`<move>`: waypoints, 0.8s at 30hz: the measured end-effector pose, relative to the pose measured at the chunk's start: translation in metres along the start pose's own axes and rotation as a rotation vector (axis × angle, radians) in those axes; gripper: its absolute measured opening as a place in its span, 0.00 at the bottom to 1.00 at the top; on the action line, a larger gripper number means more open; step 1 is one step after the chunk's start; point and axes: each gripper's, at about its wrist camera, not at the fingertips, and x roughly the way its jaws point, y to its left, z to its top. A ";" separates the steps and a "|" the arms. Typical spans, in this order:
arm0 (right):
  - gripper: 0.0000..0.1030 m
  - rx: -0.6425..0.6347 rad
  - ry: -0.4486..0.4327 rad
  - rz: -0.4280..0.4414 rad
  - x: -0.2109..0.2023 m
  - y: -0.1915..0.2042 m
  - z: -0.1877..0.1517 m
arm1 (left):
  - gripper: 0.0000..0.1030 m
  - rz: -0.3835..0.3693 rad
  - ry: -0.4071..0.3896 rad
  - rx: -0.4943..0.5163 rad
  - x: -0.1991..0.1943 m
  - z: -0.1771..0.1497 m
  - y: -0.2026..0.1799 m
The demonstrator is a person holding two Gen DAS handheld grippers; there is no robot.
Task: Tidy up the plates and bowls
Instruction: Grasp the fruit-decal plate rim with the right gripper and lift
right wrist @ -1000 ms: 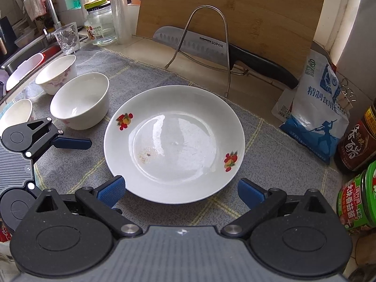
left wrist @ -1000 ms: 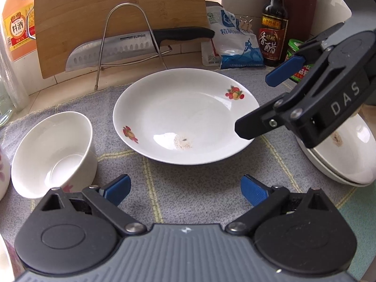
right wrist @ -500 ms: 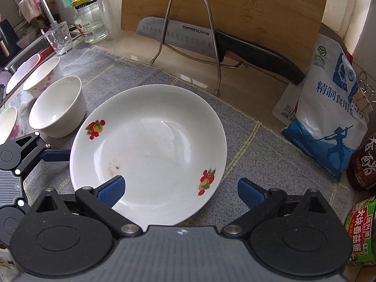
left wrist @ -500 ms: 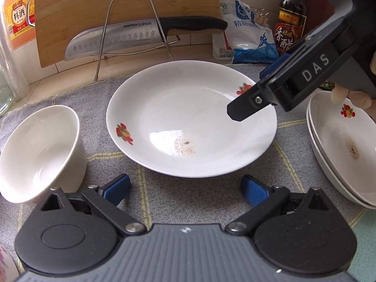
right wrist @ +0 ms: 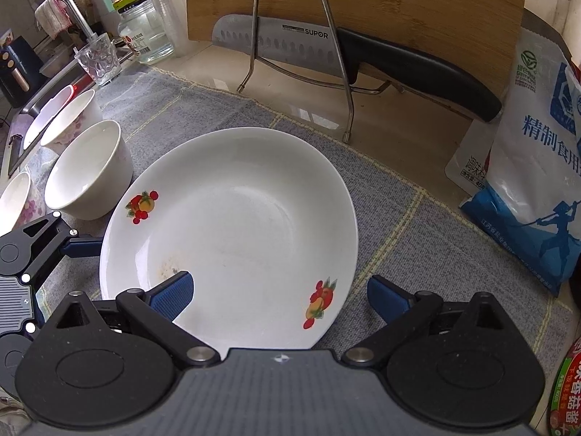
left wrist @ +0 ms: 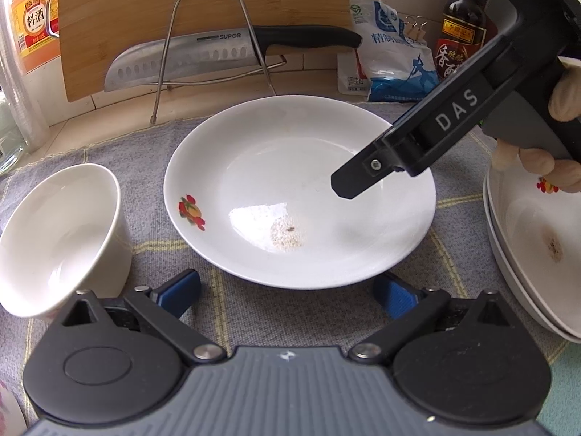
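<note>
Left wrist view: left gripper [left wrist: 287, 292] jaws wide apart, holding nothing, just short of the near rim of the white plate [left wrist: 254, 189] lying on the grey cloth [left wrist: 232, 312]; white bowl [left wrist: 61, 239] beside it to the left, stacked plates [left wrist: 526, 254] to the right. Right wrist view: right gripper [right wrist: 279, 296] spread wide, one blue pad over the plate [right wrist: 236, 225], the other over the cloth [right wrist: 417, 218], gripping nothing
</note>
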 end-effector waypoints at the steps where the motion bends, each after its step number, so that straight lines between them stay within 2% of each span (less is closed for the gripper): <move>1: 1.00 -0.001 0.001 0.005 0.001 0.000 0.000 | 0.99 0.001 0.000 -0.001 0.000 0.000 0.000; 24: 1.00 -0.009 -0.004 0.147 0.018 -0.016 0.029 | 0.99 -0.007 -0.033 0.004 0.001 -0.002 0.003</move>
